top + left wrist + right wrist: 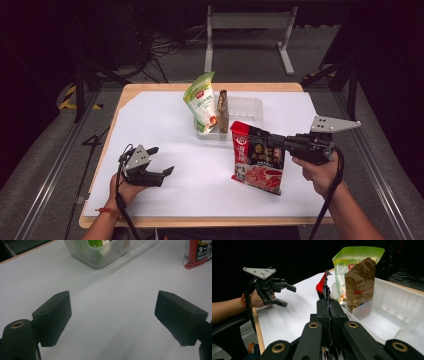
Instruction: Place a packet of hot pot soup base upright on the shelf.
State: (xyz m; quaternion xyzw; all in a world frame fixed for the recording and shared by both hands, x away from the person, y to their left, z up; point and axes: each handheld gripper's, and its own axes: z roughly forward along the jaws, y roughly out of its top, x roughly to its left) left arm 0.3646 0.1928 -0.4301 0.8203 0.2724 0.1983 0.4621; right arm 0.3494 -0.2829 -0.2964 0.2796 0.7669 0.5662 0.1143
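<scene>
My right gripper (278, 141) is shut on a red and black snack bag (257, 161), which it holds upright just above the white sheet; in the right gripper view the bag (322, 286) shows edge-on between the closed jaws (330, 305). A clear plastic bin (248, 114) behind it holds a green and white bag (201, 102) and a brown bag (223, 111), both upright at its left end. My left gripper (161, 161) rests open near the table's front left, with nothing between its fingers (53, 315).
A white sheet (165, 117) covers the wooden table (125, 89). The bin's right part (392, 310) holds nothing. A metal stand (247, 30) and cables lie on the floor beyond the table.
</scene>
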